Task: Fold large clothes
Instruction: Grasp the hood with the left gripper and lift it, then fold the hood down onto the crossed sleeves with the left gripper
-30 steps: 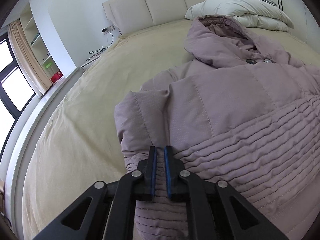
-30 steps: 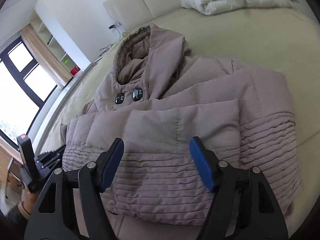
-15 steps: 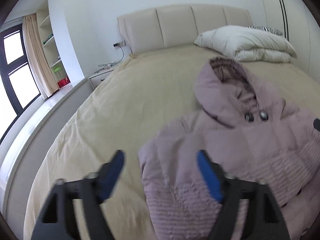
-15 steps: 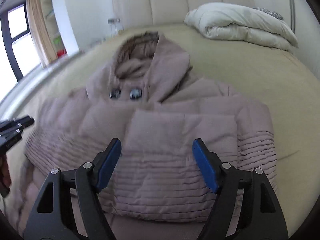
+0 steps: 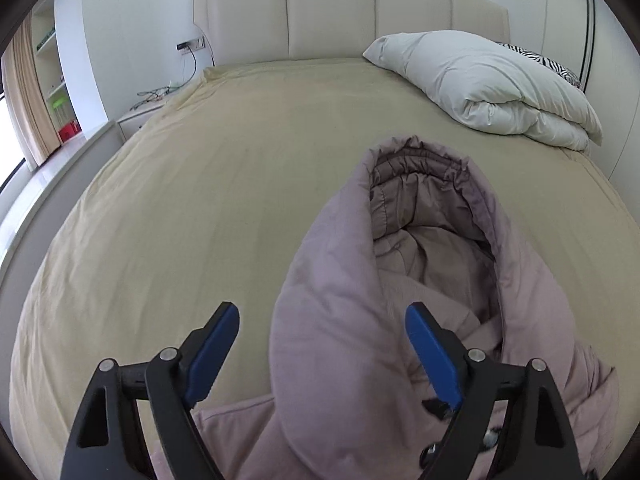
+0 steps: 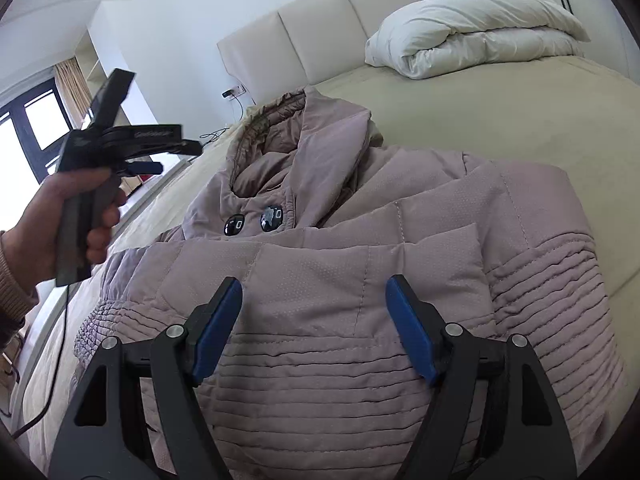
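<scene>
A mauve hooded puffer jacket [image 6: 360, 280] lies on the bed with both sleeves folded across its front. Its hood [image 5: 400, 264] points toward the headboard, and two dark buttons [image 6: 256, 220] sit below the collar. My left gripper [image 5: 322, 344] is open and empty, hovering just above the hood; it also shows held in a hand in the right wrist view [image 6: 148, 160]. My right gripper [image 6: 314, 316] is open and empty, above the folded sleeves near the jacket's ribbed lower part.
The bed has a tan sheet [image 5: 200, 200] and a cream padded headboard [image 5: 332, 12]. A folded white duvet [image 5: 488, 84] lies at the far right by a zebra-print pillow [image 5: 556, 66]. A nightstand with cables [image 5: 148, 108], shelves and a window are on the left.
My left gripper let go of the jacket's left sleeve, opened, and moved up and forward to above the hood. My right gripper stayed open over the folded sleeves.
</scene>
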Demonstrator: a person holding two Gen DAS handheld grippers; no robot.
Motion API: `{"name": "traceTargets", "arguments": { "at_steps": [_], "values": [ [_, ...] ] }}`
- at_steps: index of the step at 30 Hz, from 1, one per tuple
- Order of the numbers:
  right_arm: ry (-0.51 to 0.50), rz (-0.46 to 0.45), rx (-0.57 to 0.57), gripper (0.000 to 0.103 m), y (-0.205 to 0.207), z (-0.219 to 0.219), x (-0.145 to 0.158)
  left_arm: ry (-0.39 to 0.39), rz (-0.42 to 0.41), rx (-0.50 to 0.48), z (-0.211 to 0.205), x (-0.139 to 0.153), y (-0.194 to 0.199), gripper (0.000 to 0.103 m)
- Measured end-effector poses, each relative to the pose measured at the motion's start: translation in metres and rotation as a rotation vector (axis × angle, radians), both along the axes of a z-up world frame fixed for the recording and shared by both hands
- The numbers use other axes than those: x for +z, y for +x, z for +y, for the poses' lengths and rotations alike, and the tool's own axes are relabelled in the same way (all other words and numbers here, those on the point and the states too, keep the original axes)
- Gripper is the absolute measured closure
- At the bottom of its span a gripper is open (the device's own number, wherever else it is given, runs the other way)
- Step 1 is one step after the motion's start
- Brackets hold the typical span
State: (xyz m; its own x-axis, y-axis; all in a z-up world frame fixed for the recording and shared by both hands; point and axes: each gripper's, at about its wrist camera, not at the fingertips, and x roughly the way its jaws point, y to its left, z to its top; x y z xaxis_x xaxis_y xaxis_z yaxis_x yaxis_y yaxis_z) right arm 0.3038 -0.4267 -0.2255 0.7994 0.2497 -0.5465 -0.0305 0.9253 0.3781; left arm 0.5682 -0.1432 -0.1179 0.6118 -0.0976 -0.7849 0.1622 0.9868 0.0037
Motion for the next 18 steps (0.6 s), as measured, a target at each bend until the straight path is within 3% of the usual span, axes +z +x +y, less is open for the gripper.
{"name": "traceTargets", "arguments": {
  "at_steps": [3,5,7,8,10,14,18],
  "values": [
    [0.123,0.007,0.009,0.028,0.001,-0.013,0.011,0.000,0.022,-0.011,-0.012,-0.015,0.023,0.018],
    [0.126,0.009,0.017,0.028,0.006,-0.022,0.031,-0.004,0.052,-0.009,-0.014,-0.026,0.035,0.041],
    [0.080,0.008,0.006,0.028,0.027,-0.033,0.050,-0.091,0.108,0.009,-0.006,-0.036,0.042,0.061],
    [0.081,0.029,0.012,0.028,0.043,-0.039,0.056,-0.119,0.112,0.017,-0.003,-0.037,0.041,0.074],
    [0.072,0.081,0.011,0.028,0.078,-0.047,0.062,-0.147,0.082,0.007,-0.002,-0.034,0.033,0.089],
    [-0.038,0.123,0.059,0.028,0.150,-0.033,0.075,-0.153,-0.061,-0.040,0.001,-0.012,0.001,0.093],
    [-0.128,0.146,0.019,0.027,0.215,-0.012,0.078,-0.169,-0.120,-0.066,0.012,-0.003,-0.024,0.093]
  ]
}}
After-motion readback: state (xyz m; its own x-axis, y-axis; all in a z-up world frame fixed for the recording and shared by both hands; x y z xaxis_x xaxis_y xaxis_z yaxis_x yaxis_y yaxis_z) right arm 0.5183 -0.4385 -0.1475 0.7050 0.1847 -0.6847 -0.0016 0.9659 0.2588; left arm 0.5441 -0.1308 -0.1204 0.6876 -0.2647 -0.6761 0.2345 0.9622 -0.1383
